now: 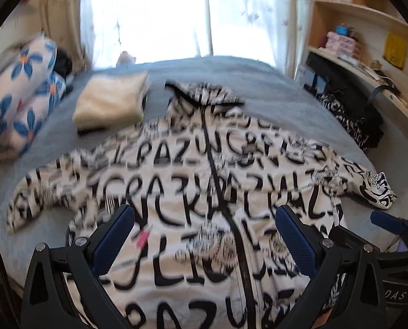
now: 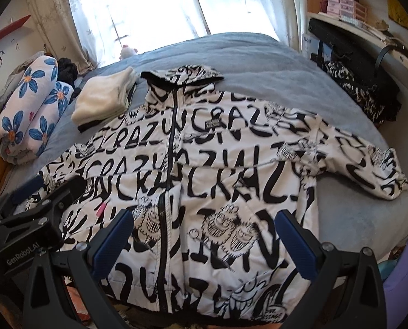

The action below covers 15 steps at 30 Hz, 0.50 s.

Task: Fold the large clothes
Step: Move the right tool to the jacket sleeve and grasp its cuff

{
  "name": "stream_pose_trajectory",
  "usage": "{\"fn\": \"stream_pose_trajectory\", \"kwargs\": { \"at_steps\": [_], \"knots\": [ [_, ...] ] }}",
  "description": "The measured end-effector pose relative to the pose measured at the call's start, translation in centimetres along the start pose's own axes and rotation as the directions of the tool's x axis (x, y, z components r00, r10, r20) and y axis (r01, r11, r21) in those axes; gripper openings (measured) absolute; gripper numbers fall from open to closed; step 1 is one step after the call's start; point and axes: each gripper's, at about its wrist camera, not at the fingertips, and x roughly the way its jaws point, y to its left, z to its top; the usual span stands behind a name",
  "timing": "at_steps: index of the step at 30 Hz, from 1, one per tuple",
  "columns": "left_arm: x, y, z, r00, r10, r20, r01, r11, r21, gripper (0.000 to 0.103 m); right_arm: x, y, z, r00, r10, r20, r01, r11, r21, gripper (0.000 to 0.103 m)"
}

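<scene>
A white jacket [image 2: 204, 170] covered in black lettering and cartoon faces lies spread flat, front up, on the bed [image 2: 258, 54], zipped shut, sleeves out to both sides, collar at the far end.

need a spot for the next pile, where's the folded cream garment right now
The folded cream garment lies on the grey bed, far left in both views, between the floral bedding roll and the printed jacket's collar.

White jacket [image 2: 217, 181] with black lettering, grey-blue bedspread [image 2: 258, 63], blue-flowered white bedding roll [image 2: 31, 109], cream folded garment [image 2: 102, 98]
</scene>
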Motion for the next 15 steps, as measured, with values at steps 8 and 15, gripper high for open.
{"fn": "stream_pose_trajectory", "kwargs": {
  "at_steps": [8,15],
  "knots": [
    [-0.6,-3.5,3.8,0.998,-0.024,0.050,0.020,0.997,0.080,0.102,-1.0,-4.4,4.0,0.996,-0.052,0.077,0.052,0.999,-0.008,0.103],
    [0.1,-6.9,6.0,0.993,-0.085,0.087,0.076,0.992,0.100,0.102,-3.8,-8.0,6.1,0.964,-0.107,0.244,0.108,0.994,0.009,0.103]
  ]
}}
